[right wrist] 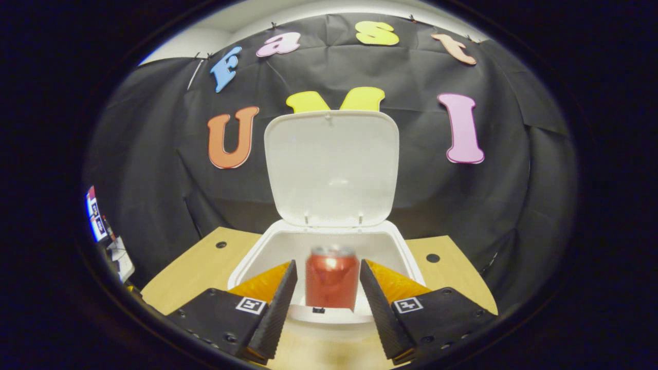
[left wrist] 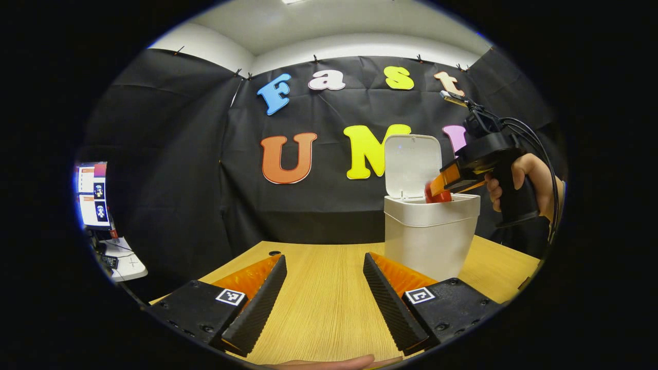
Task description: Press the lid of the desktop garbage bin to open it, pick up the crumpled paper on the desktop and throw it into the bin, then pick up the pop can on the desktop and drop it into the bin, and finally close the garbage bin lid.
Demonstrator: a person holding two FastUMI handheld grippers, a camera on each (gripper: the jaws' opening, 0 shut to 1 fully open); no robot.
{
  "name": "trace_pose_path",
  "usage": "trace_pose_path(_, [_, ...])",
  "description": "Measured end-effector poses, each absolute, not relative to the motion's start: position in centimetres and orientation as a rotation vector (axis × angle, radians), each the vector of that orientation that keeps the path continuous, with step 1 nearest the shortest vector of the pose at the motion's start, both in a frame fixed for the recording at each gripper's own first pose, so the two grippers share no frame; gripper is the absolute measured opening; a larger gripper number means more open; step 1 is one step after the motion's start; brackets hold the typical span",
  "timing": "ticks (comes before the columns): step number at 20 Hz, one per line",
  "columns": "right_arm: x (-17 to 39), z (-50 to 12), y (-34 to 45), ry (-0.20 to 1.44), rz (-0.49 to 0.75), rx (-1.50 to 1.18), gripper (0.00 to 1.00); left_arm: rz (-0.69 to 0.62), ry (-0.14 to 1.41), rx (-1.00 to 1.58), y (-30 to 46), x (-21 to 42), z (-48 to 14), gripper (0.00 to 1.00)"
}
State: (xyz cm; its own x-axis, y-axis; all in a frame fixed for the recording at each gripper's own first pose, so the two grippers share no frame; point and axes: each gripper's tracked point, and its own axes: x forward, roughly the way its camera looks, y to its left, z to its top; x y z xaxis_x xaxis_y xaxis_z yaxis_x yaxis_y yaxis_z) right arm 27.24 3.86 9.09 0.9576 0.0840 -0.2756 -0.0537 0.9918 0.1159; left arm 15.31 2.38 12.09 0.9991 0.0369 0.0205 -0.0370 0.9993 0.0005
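The white desktop bin (left wrist: 429, 239) stands on the wooden table with its lid (left wrist: 411, 164) swung up. In the right gripper view I look down into the bin (right wrist: 257, 257) under the raised lid (right wrist: 331, 164). A red pop can (right wrist: 331, 280), blurred, hangs upright over the opening between the fingers of my right gripper (right wrist: 328, 264). The fingers stand apart from the can's sides, so the gripper is open. In the left gripper view the right gripper (left wrist: 441, 186) sits at the bin's rim with the can (left wrist: 437, 195) at its tip. My left gripper (left wrist: 324, 264) is open above bare table, left of the bin.
The wooden table (left wrist: 329, 308) reaches to the black cloth wall and has small round holes (right wrist: 433, 258) near its far edge. A monitor (left wrist: 92, 195) and a small side desk stand off to the left. A hand (left wrist: 524, 177) holds the right gripper.
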Motion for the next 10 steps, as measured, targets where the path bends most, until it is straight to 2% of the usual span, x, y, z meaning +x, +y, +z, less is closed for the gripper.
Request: trace_pose_path(10, [26.7,12.0,3.9,0.207,0.057,0.088,0.73,0.042,-0.01,-0.006,2.7,15.4,11.8,0.97])
